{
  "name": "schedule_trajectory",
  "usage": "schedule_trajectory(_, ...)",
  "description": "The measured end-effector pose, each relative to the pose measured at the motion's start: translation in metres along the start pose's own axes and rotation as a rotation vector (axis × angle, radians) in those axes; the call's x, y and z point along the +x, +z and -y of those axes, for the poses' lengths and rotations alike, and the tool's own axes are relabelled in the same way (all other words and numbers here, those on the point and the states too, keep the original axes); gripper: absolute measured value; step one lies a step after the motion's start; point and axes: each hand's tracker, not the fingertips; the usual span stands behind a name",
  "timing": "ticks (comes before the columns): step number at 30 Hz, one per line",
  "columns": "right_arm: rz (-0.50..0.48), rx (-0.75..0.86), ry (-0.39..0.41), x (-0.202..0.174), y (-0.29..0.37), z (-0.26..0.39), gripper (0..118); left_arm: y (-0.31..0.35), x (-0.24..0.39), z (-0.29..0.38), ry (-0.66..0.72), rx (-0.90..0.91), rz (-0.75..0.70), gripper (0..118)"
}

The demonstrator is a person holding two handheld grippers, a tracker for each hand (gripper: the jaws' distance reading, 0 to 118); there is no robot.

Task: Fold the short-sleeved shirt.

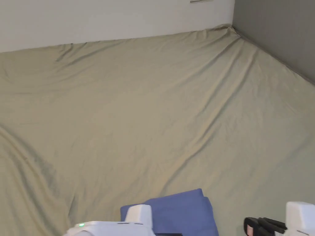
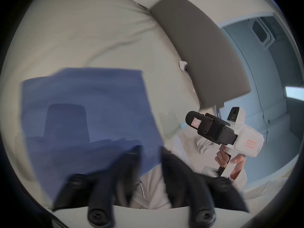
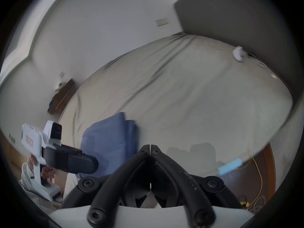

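The blue shirt (image 1: 181,212) is lying folded on the bed's near edge (image 1: 153,107); the left tool (image 2: 148,149) is standing open, the right tool (image 3: 150,146) is sitting closed and empty; only withdrawing likely remains.

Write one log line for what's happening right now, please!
shirt: blue, folded, lying on bed sheet | left gripper: open, off the shirt | right gripper: shut, empty, beside shirt

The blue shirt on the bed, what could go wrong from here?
The shirt lies folded near the front edge of the bed sheet, so a nudge might slide it off. The left gripper is open right beside it and could snag a layer. The right gripper is shut and apart, so it seems less of a risk.
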Motion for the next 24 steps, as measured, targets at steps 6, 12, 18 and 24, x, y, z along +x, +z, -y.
schedule_trajectory(6,-0.080,-0.062,0.202,-0.049,-0.052,-0.016,1,0.070,-0.073,0.017,0.192,0.142,-0.039,101)
schedule_trajectory(12,0.001,-0.170,0.230,-0.034,-0.094,0.001,1,0.067,-0.135,0.017,0.375,0.147,-0.019,105)
schedule_trajectory(18,-0.036,-0.167,0.160,-0.024,-0.091,-0.002,1,0.017,-0.135,0.005,0.479,0.089,0.233,102)
schedule_trajectory(24,-0.039,-0.159,0.138,-0.027,-0.087,-0.005,1,-0.017,-0.118,-0.014,0.325,0.022,0.041,23)
